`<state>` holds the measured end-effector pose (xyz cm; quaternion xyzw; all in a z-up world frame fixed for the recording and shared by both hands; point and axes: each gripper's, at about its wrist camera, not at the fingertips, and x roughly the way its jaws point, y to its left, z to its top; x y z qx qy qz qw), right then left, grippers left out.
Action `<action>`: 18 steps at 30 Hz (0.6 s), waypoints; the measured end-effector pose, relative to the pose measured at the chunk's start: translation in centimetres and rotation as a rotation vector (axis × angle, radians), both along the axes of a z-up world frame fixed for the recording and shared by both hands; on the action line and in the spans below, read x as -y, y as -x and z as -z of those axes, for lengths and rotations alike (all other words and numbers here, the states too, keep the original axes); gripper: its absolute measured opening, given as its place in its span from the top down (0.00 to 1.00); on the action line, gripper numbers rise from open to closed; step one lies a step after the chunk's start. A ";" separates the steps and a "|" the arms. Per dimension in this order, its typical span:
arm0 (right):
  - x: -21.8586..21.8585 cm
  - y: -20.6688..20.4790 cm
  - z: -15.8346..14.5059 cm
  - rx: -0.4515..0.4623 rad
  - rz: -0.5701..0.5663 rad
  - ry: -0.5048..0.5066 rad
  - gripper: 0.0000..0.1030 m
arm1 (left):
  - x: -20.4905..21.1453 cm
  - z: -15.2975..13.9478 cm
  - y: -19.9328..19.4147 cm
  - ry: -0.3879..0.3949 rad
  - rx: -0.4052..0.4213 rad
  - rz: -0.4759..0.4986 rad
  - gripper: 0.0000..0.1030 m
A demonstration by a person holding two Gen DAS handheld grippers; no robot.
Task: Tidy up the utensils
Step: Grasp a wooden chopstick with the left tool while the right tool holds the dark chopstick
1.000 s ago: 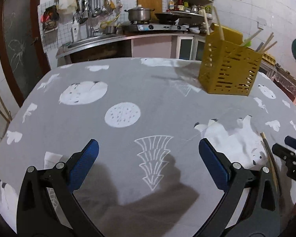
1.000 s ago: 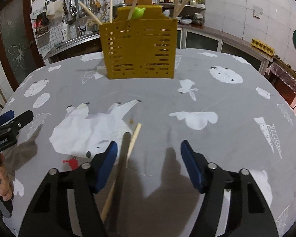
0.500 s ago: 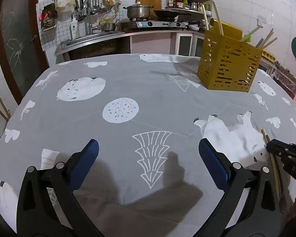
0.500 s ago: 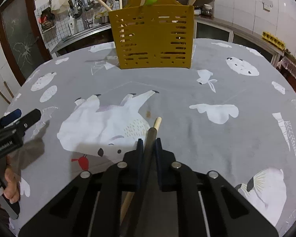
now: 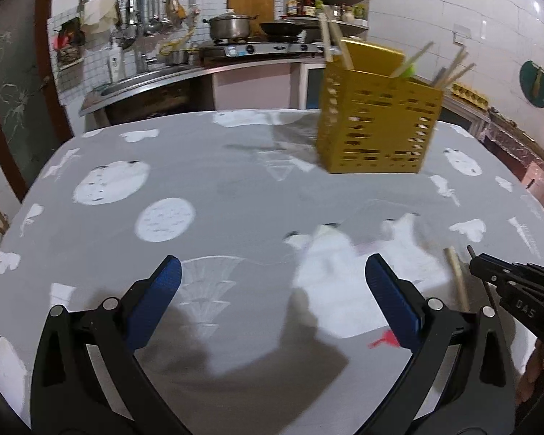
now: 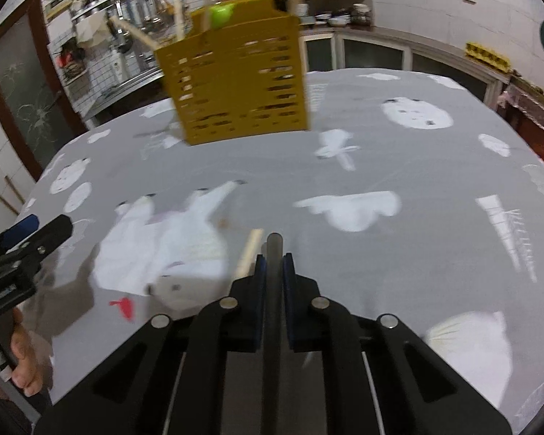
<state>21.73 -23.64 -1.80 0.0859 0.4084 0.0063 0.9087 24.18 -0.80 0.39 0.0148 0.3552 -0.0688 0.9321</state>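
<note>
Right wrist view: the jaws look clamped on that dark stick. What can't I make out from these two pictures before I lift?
- Dark chopstick: right wrist view, its rear length is hidden by the right gripper.
- Light chopstick: its lower part runs under the gripper; lifted or lying on the cloth cannot be told.
- Yellow holder: motion blur and its walls hide the compartments.
- Left wrist view: the light chopstick is blurred, its lower end behind the left gripper.

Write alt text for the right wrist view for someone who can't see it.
The right hand-held gripper is shut on a dark chopstick, with a pale wooden chopstick beside it over a grey patterned tablecloth. A yellow slotted utensil holder stands beyond; the left hand-held gripper shows at the left edge.
</note>
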 end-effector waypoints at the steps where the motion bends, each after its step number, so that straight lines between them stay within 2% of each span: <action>1: 1.0 0.1 0.0 -0.002 0.017 -0.003 0.90 | 0.5 0.0 0.0 0.007 -0.005 0.008 0.05; 8: 5.9 0.4 -0.2 -0.012 0.104 0.037 0.90 | 6.1 0.8 -0.9 0.065 -0.083 0.086 0.05; 11: 7.3 0.5 0.3 -0.025 0.127 0.065 0.90 | 8.5 1.3 -0.9 0.048 -0.103 0.123 0.06; 15: 8.6 0.8 1.3 -0.041 0.142 0.062 0.90 | 11.6 2.3 -1.2 0.021 -0.157 0.172 0.22; 18: 8.8 0.8 1.3 -0.034 0.146 0.061 0.91 | 13.1 2.8 -1.5 -0.010 -0.196 0.142 0.31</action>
